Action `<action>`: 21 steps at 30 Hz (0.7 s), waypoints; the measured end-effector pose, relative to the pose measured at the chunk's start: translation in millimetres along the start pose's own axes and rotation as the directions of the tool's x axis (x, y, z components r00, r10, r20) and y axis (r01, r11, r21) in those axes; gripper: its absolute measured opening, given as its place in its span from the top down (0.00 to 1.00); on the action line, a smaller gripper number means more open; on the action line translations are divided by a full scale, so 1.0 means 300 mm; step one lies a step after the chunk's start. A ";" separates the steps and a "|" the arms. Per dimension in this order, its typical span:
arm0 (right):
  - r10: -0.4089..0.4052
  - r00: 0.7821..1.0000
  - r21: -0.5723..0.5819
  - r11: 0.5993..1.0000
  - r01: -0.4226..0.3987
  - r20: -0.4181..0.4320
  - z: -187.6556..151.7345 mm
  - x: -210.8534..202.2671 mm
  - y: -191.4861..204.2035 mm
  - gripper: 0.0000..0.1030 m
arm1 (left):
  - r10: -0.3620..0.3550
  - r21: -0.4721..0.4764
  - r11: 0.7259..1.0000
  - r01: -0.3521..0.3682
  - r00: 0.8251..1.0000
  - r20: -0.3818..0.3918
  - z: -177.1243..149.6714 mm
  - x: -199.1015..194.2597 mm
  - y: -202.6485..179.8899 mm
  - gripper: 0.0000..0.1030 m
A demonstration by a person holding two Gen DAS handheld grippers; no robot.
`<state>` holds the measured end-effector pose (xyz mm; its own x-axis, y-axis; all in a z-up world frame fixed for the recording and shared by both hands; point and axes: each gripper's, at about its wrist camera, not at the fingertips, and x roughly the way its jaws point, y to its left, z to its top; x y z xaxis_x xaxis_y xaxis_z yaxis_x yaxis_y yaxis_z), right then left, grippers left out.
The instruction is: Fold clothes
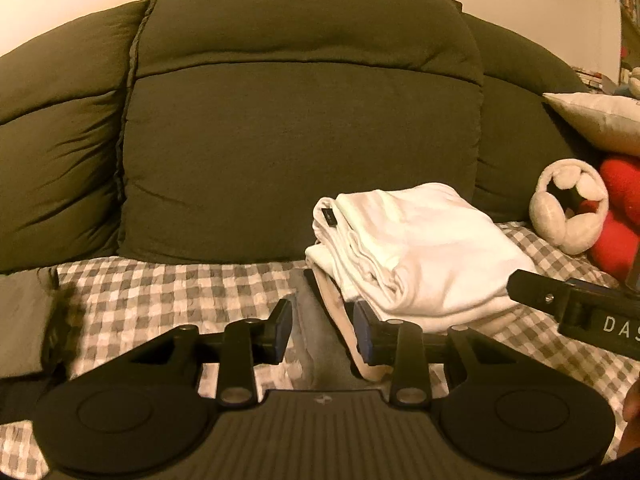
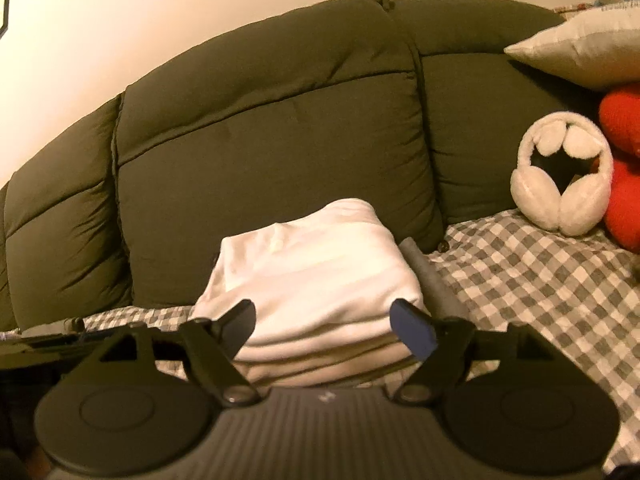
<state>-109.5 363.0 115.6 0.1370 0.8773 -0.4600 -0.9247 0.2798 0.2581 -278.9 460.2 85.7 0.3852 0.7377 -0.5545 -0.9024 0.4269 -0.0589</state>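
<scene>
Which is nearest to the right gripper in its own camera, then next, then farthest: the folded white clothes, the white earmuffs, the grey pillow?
From the right gripper:
1. Folded white clothes, directly ahead between the fingers.
2. White earmuffs, farther right, against the couch back.
3. Grey pillow, upper right, farthest.

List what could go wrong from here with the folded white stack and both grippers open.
The right gripper straddles the white folded stack; closing low might pinch only the lower layers and skew the fold. The left gripper sits at the stack's corner over a grey item; it might drag that instead.
</scene>
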 end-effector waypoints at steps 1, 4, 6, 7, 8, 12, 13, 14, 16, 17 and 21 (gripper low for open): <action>0.000 1.000 -0.005 1.000 0.000 0.002 -0.002 -0.011 0.009 0.13 | 0.000 0.000 1.000 0.000 1.000 0.002 -0.001 -0.012 0.001 0.66; -0.002 1.000 -0.024 1.000 0.002 0.012 -0.006 -0.044 0.030 0.05 | -0.003 -0.012 1.000 0.003 1.000 0.004 -0.004 -0.042 0.014 0.60; 0.002 1.000 -0.032 0.999 -0.002 0.009 -0.011 -0.060 0.037 0.01 | 0.002 -0.021 1.000 -0.002 1.000 0.002 -0.009 -0.057 0.022 0.58; 0.001 1.000 -0.038 0.999 0.000 0.005 -0.012 -0.067 0.039 0.00 | 0.008 -0.023 1.000 -0.008 1.000 0.000 -0.014 -0.066 0.024 0.57; -0.005 1.000 -0.044 0.999 0.005 0.001 -0.012 -0.073 0.042 0.00 | 0.012 -0.020 1.000 -0.012 1.000 -0.001 -0.022 -0.075 0.022 0.56; -0.007 1.000 -0.044 0.999 0.007 0.000 -0.010 -0.108 0.040 0.00 | 0.042 0.006 0.999 -0.042 0.999 0.007 -0.060 -0.118 -0.007 0.38; 0.002 1.000 -0.046 0.999 -0.003 -0.010 -0.016 -0.109 0.036 0.00 | 0.057 0.012 0.998 -0.057 0.998 0.016 -0.068 -0.133 -0.021 0.33; 0.006 1.000 -0.048 0.999 -0.007 -0.026 -0.022 -0.107 0.030 0.00 | 0.061 0.018 0.998 -0.062 0.998 0.023 -0.074 -0.145 -0.033 0.30; -0.007 0.998 -0.032 0.999 0.005 -0.063 -0.032 -0.100 0.011 0.00 | 0.063 0.033 0.997 -0.064 0.997 0.034 -0.083 -0.168 -0.054 0.21; -0.005 0.998 -0.010 1.000 0.004 -0.064 -0.034 -0.105 0.000 0.00 | 0.069 0.037 0.997 -0.070 0.997 0.033 -0.086 -0.171 -0.059 0.18; 0.000 0.998 0.072 0.997 0.005 -0.069 -0.044 -0.127 -0.043 0.00 | 0.085 0.036 0.996 -0.086 0.996 0.023 -0.103 -0.181 -0.073 0.08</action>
<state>-107.4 320.7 118.6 0.1123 0.8485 -0.5171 -0.8963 0.3112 0.3160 -286.1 394.7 91.5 0.3114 0.7829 -0.5386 -0.9245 0.3807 0.0190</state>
